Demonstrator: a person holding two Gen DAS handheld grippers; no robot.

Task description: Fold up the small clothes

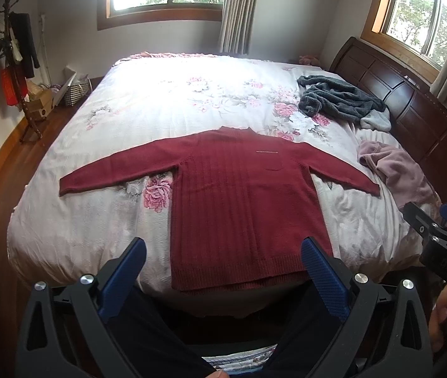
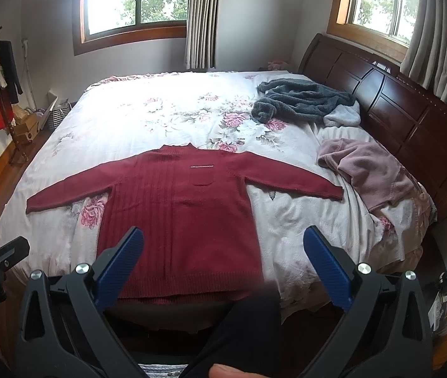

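Coat stand (image 1: 12,63): far left by the wall, dark things hanging on it; no part in the fold.

Left sleeve (image 1: 113,170): stretched flat out to the left, cuff near the left edge of the bed; well ahead of the left gripper and to its left.

Left gripper (image 1: 223,261): fingers spread wide, nothing between them; held off the near edge of the bed, the hem showing in the gap; it looks the nearer of the two to the left sleeve.

Red sweater (image 1: 239,195): lies face up on the floral bedspread (image 1: 160,100), hem at the near edge, collar pointing away; body runs near to far, sleeves run left to right across that line; both grippers sit just short of the hem, so any reach goes forward and outward.

Look of it: dark red knit, ribbed vertical lines on its left half, a small chest pocket with a pale stripe above it, ribbed hem band; laid smooth, nothing folded yet as far as I can judge.

Right gripper (image 2: 223,261): likewise released and empty; the hem's right part is in front of it; better placed for the right sleeve (image 2: 302,179).

Grey fleece (image 2: 302,100): crumpled far right near the headboard (image 2: 412,119); a pink garment (image 2: 365,170) is bunched just beyond the right cuff.
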